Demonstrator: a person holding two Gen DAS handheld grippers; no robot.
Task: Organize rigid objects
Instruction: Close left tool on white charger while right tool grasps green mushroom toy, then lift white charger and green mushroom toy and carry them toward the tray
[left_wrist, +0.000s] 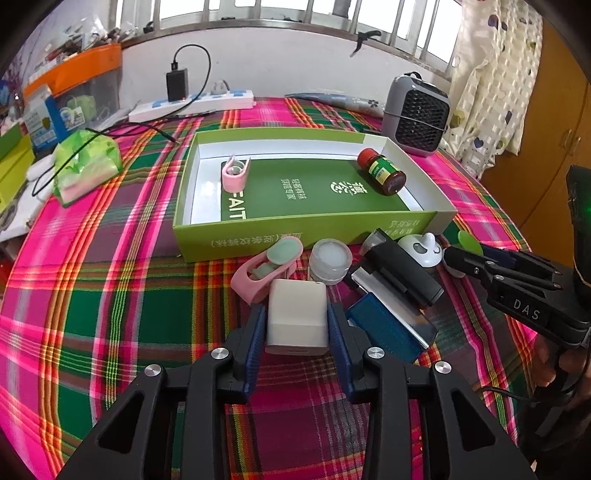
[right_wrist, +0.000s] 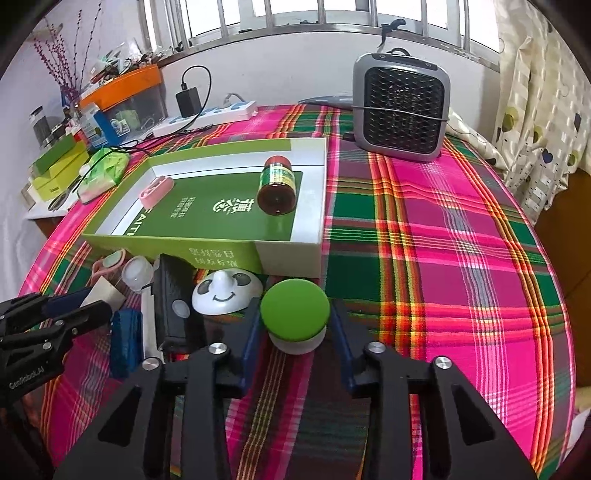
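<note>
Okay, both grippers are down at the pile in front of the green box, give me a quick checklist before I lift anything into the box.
1. Left gripper around the white charger block: ok, pads flank both sides.
2. Left pads actually touching it: cannot tell.
3. Right gripper around the green-capped jar: ok, but gaps show at both fingers, not yet shut.
4. Green box has bare floor: ok; only the pink clip and the brown bottle lie inside.
5. Neighbours clear of the lift: not ok; the panda hook sits tight beside the jar.
</note>
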